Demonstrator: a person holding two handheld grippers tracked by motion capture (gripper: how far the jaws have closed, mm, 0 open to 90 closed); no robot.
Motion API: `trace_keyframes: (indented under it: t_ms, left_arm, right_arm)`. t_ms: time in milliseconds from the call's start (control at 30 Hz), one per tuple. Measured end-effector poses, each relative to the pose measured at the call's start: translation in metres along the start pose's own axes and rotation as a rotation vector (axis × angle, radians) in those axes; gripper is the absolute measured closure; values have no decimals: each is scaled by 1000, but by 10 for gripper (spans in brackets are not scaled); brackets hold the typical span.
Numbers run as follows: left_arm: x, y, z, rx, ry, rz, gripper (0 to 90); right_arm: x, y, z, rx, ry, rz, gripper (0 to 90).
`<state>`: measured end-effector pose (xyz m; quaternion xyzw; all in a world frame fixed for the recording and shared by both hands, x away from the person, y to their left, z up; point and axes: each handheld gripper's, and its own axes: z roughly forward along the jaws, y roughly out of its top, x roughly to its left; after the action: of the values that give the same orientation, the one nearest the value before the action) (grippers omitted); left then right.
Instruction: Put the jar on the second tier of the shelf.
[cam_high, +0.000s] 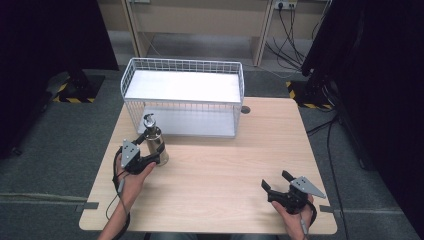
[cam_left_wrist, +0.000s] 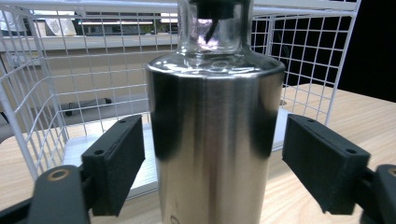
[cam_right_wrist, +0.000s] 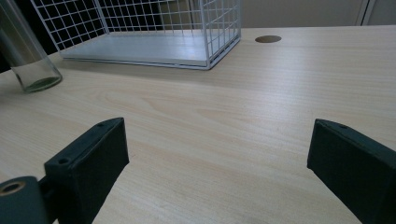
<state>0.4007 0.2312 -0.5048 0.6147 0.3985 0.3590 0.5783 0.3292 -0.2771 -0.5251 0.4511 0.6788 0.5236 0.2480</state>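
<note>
A shiny steel bottle (cam_high: 155, 141) with a clear neck and a dark stopper stands upright on the wooden table (cam_high: 225, 160), just in front of the white wire rack (cam_high: 182, 65). My left gripper (cam_high: 149, 150) reaches around its lower body. In the left gripper view the bottle (cam_left_wrist: 215, 140) stands between the two black pads (cam_left_wrist: 116, 163), with a thin gap on each side of my left gripper (cam_left_wrist: 212, 158). My right gripper (cam_high: 275, 180) rests open near the table's front right, nothing between its jaws. In the right gripper view my right gripper (cam_right_wrist: 217, 158) faces bare wood, the bottle (cam_right_wrist: 28, 60) at far left.
The two-level wire rack (cam_right_wrist: 215, 32) occupies the back middle of the table, its open side facing the bottle. A round cable hole (cam_high: 245, 109) lies just right of it. Dark stands and cables flank the table on the floor.
</note>
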Motion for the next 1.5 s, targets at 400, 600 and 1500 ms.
trace_keyframes:
  t_ms: [400,600,1500]
  left_arm:
    - [2,0,4,-3,-1,-3,352]
    - [3,3,3,19,-8,-1,354]
    - [-2,51,-12,-51,-18,16,355]
  right_arm:
    - [0,0,0,1,1,1,56]
    - [0,0,0,0,1,2,56]
    - [0,0,0,1,1,2,56]
